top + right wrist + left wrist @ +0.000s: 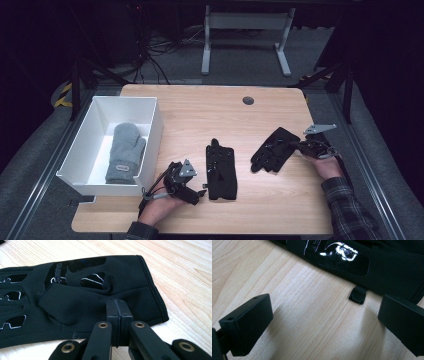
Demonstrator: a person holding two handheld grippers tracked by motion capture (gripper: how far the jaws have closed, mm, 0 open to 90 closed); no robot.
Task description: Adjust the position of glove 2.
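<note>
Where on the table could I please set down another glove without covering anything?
The table's far half, between the box and the grommet, is bare, as is the near edge right of the middle glove. It is crowded between the left gripper and the right glove.

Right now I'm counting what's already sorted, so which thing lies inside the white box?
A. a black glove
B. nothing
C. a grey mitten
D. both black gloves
C: a grey mitten lies inside the white box, while both black gloves, one near the left tool and one by the right tool, lie out on the wooden table.
</note>
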